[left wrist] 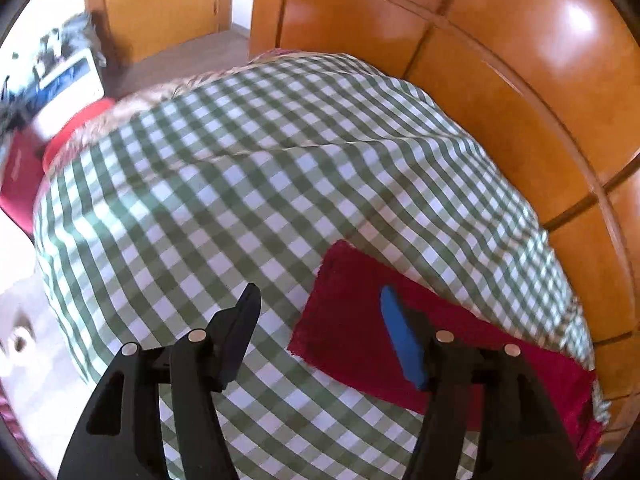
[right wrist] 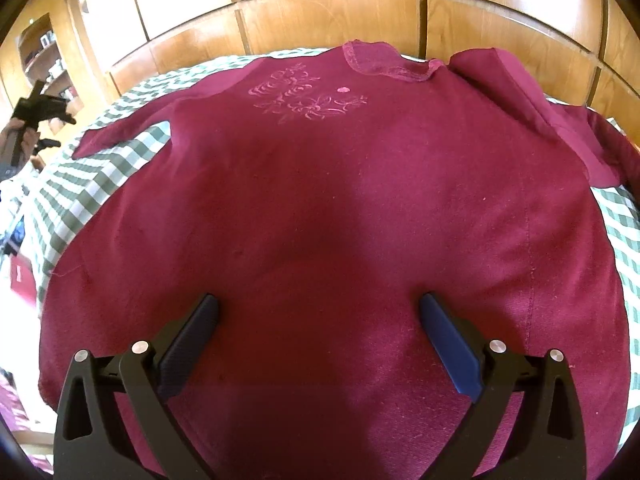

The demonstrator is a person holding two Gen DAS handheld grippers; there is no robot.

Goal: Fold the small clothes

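While both grippers tilt downward, right gripper [right wrist: 318, 312] fingers spread over shirt [right wrist: 320, 200], left gripper [left wrist: 316, 300] fingers spread, empty.

Daylight fills the room; both views are bright overall. In the left wrist view, a strong glare patch sits on the glossy wooden panelling [left wrist: 576, 24] at upper right, and the far left margin is overexposed to near white. Motion blur softens the checked cloth [left wrist: 224, 184] and the clutter at the left edge. In the right wrist view, focus is sharper; a broad soft shadow darkens the middle of the maroon shirt [right wrist: 320, 240]. Both views show heavy fisheye curvature, bending straight panel seams, with black vignetting at the corners.
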